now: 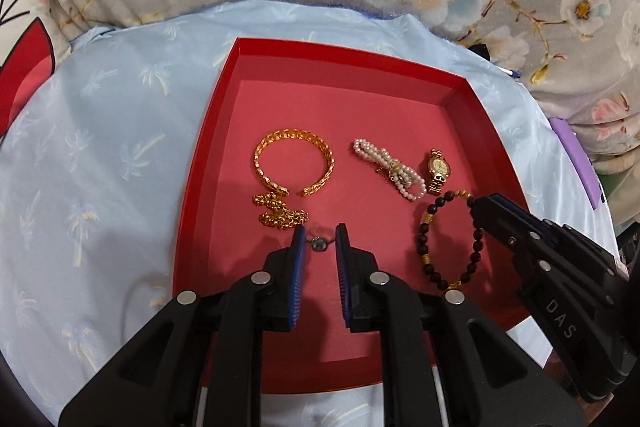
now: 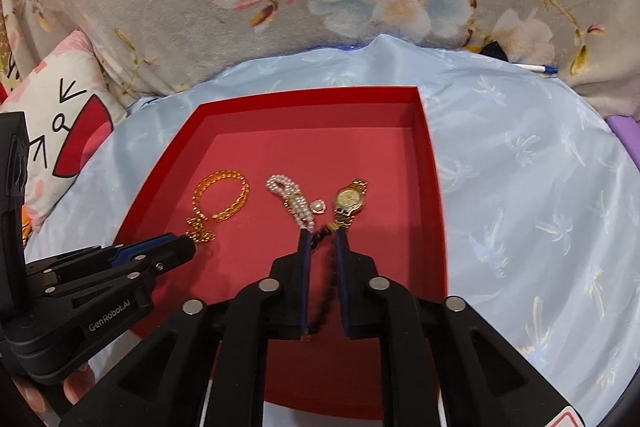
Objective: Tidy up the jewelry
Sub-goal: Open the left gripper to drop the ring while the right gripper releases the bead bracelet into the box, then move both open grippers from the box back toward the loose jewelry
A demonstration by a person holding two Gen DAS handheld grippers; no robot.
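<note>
Gold bangle (image 1: 294, 163), gold chain (image 1: 280, 213), pearl bracelet (image 1: 390, 169) and watch (image 1: 438, 169) already lie spread in the red tray (image 1: 344, 53). Left gripper (image 1: 319, 233) is released around a small pendant (image 1: 319, 244). Right gripper (image 2: 320, 239) straddles the dark bead bracelet (image 1: 448, 239), probably unclamped; placing remains.

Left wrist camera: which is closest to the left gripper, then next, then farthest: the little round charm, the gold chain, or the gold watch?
1. Little round charm: right between the left gripper fingertips.
2. Gold chain: just beyond the left fingertip, on the left.
3. Gold watch: far off to the right, beside the pearls.
</note>
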